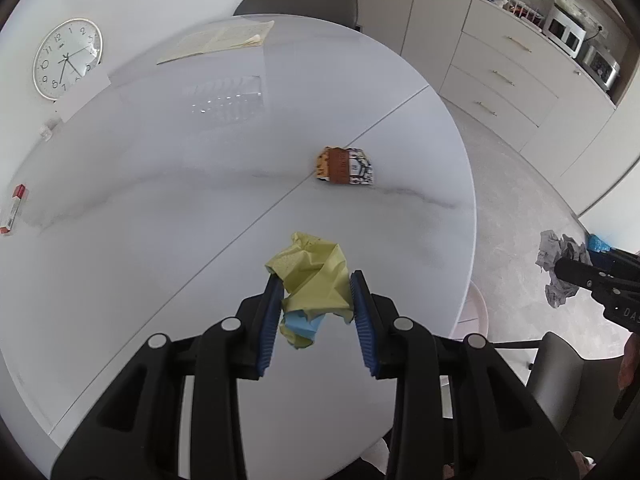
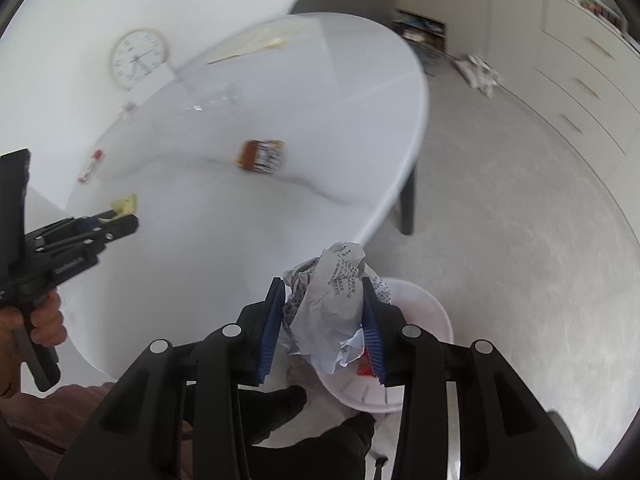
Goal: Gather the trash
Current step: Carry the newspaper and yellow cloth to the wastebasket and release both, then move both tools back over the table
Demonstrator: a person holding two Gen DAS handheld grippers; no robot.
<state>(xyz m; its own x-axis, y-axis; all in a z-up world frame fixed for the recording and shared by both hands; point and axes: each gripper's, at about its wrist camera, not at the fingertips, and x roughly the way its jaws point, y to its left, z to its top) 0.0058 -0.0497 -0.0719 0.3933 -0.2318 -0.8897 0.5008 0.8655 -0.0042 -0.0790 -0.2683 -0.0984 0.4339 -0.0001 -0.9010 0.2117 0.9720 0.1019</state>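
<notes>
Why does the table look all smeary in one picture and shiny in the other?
Right wrist view: motion blur smears the table, clock and wrapper; only the held paper stays sharp. Left wrist view: sharp, with window glare on the table. Both views: the fisheye lens bends the edges.

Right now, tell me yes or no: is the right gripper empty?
No: the right gripper is clamped on a crumpled printed paper wad, held above the white bin beside the table.

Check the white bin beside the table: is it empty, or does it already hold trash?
Not empty. In the right wrist view, something red lies inside the white bin, just under the crumpled printed paper; how full it is cannot be told.
</notes>
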